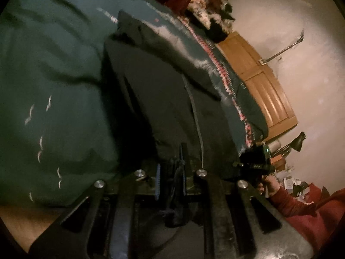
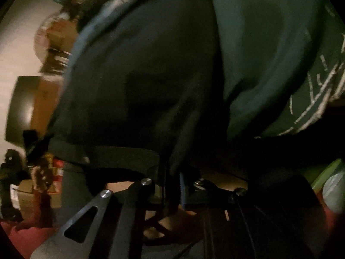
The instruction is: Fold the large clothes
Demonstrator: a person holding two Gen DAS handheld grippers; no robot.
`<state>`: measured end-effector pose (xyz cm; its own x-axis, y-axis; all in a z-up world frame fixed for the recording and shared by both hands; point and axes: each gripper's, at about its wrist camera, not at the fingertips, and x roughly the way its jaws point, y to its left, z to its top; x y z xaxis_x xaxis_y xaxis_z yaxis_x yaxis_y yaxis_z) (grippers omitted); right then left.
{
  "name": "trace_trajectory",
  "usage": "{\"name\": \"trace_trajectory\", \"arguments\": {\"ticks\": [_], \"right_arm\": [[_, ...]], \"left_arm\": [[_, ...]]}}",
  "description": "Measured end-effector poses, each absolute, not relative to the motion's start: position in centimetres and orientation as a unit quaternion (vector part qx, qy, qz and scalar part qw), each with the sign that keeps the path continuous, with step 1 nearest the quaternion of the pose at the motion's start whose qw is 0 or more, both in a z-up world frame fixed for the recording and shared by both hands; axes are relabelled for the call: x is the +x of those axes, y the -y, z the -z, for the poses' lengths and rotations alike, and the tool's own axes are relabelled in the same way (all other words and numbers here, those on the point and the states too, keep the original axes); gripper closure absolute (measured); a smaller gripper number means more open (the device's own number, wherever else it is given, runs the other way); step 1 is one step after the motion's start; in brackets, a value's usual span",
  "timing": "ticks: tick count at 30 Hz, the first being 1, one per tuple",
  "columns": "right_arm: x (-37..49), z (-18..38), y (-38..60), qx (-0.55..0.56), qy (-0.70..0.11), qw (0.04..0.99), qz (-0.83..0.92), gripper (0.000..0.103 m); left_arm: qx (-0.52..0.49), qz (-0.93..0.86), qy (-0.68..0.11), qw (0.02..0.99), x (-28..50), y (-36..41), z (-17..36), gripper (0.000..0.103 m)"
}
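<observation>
A large black garment [image 1: 161, 97] lies spread over a dark teal bedspread [image 1: 54, 64] with white markings. My left gripper [image 1: 171, 172] is shut on the garment's near edge, and a bunch of black cloth is pinched between its blue-lined pads. The right wrist view shows the same black garment [image 2: 140, 75] on the teal bedspread [image 2: 269, 54]. There my right gripper [image 2: 172, 185] is shut on a fold at its hem. The right gripper [image 1: 254, 159] also shows at the garment's right edge in the left wrist view.
A person's red sleeve [image 1: 301, 207] reaches in from the right. A wooden panel [image 1: 258, 79] stands past the bed against a pale wall, with a heap of clothes [image 1: 207, 6] at the far end. Cardboard boxes [image 2: 28, 196] sit on the floor to the left.
</observation>
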<state>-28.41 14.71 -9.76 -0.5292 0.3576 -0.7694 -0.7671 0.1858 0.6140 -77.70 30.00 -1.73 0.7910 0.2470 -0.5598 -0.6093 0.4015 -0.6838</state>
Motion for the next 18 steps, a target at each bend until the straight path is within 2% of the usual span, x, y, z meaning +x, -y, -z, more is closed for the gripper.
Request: {"name": "trace_trajectory", "arguments": {"ticks": [5,10,14,18], "right_arm": [[-27.6,7.2,-13.8,-0.136,-0.614,0.451,-0.633,0.091],[-26.9,2.4,-13.9,-0.051,-0.596,0.435,-0.673,0.091],[-25.4,-1.7,-15.6,-0.006,-0.567,0.443,-0.695,0.091],[-23.7,-5.6,-20.6,0.010,-0.534,0.461,-0.709,0.091]], "left_arm": [[-0.487,-0.259,-0.167,0.817,-77.3,-30.2,1.0,0.090],[-0.500,-0.250,-0.106,0.822,-77.7,-31.0,-0.8,0.090],[-0.495,-0.250,-0.050,0.831,-77.7,-34.2,-3.9,0.090],[-0.473,-0.261,-0.047,0.840,-76.2,-38.8,-6.2,0.090]]}}
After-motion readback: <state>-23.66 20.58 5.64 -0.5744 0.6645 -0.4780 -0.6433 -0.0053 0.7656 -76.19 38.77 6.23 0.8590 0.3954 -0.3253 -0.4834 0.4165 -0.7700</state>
